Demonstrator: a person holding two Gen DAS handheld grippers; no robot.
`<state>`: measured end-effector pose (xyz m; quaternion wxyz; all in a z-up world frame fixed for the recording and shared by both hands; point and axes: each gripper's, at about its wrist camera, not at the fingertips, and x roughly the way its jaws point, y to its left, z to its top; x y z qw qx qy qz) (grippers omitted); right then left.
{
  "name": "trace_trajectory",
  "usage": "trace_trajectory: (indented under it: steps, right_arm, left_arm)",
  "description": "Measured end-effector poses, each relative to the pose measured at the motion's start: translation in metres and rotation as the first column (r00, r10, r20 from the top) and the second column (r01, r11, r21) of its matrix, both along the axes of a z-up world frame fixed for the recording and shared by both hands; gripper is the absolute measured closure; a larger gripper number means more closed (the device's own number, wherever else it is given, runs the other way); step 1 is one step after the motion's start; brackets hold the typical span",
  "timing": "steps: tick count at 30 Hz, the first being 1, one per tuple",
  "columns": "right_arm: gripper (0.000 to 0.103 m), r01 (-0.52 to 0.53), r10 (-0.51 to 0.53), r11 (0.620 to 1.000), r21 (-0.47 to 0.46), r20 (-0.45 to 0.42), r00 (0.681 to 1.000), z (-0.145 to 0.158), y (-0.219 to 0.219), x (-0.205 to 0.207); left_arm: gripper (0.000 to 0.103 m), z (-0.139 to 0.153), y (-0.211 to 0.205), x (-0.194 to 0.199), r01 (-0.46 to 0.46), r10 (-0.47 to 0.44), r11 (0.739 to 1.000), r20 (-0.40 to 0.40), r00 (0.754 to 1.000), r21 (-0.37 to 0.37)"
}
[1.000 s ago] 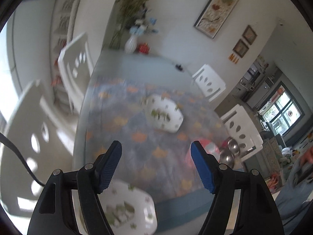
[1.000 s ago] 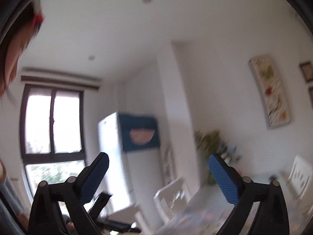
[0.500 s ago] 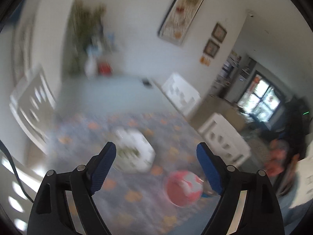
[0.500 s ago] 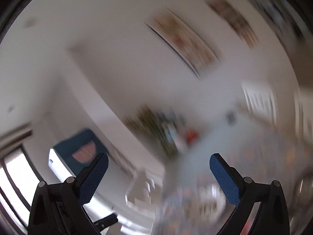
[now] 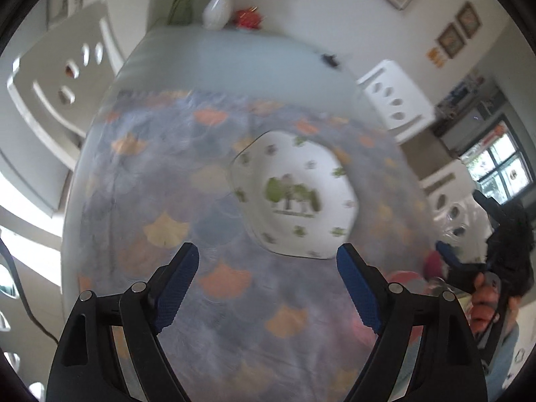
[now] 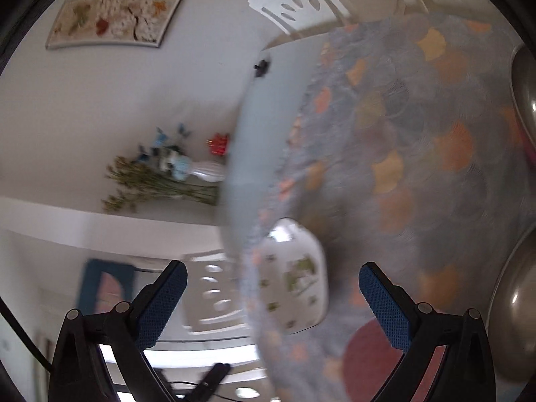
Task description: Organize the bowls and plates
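Both grippers, left gripper (image 5: pixel 266 284) and right gripper (image 6: pixel 272 301), gape empty; mid-tabletop white plate (image 5: pixel 296 194) looks stiff, breakable: pinch its rim.

Two wrist fisheyes over one table
Left looks steeply down at the white hexagonal tree-printed plate (image 5: pixel 296 197); right, rolled sideways, shares it (image 6: pixel 294 278)

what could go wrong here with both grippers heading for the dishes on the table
1. The white plate lies flat on the cloth; the open left gripper may skid over its shallow rim instead of catching it.
2. The metal bowls sit close beside the open right gripper, so a sideways sweep could knock them.
3. A finger dragging on the patterned tablecloth could pull the dishes with it.
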<state>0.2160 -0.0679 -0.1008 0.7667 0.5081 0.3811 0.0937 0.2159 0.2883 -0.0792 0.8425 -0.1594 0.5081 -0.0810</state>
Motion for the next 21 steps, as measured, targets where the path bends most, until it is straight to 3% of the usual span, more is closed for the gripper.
trace_trajectory:
  steps: [2,4,5,10,17,19,20,21]
  right_arm:
    - [0.0,-0.04,0.028,0.988,-0.148,-0.079,0.997,-0.008,0.007,0.013]
    - [0.004,-0.125,0.062,0.93,-0.346,-0.188,0.98,-0.016,0.024,0.03]
    - [0.006,-0.152,0.081,0.916,-0.372,-0.198,0.977,-0.02,0.029,0.034]
    - [0.006,-0.247,0.182,0.93,-0.272,-0.244,0.953,-0.049,0.054,0.052]
    - [0.014,-0.342,0.233,0.891,-0.298,-0.346,0.909,-0.071,0.09,0.068]
    - [0.018,-0.34,0.236,0.902,-0.266,-0.355,0.905,-0.077,0.091,0.072]
    - [0.021,-0.341,0.239,0.905,-0.253,-0.36,0.902,-0.08,0.092,0.074]
    - [0.023,-0.352,0.247,0.901,-0.252,-0.37,0.896,-0.084,0.093,0.077]
  left_arm:
    - [0.02,-0.023,0.006,0.012,-0.019,0.016,0.999,-0.076,0.997,-0.036]
    - [0.02,-0.045,0.008,0.022,-0.032,0.025,0.998,-0.127,0.992,-0.058]
    - [0.02,-0.052,0.007,0.024,-0.035,0.027,0.998,-0.139,0.99,-0.056]
    - [0.02,-0.07,-0.001,0.039,-0.031,0.021,0.997,-0.158,0.987,-0.067]
    - [0.022,-0.085,0.003,0.066,-0.053,0.043,0.997,-0.161,0.986,-0.056]
    - [0.026,-0.084,0.003,0.078,-0.041,0.038,0.999,-0.137,0.99,-0.024]
    - [0.034,-0.084,0.003,0.082,-0.033,0.03,0.999,-0.131,0.991,-0.017]
    - [0.048,-0.085,0.001,0.088,-0.015,0.013,1.0,-0.13,0.991,-0.014]
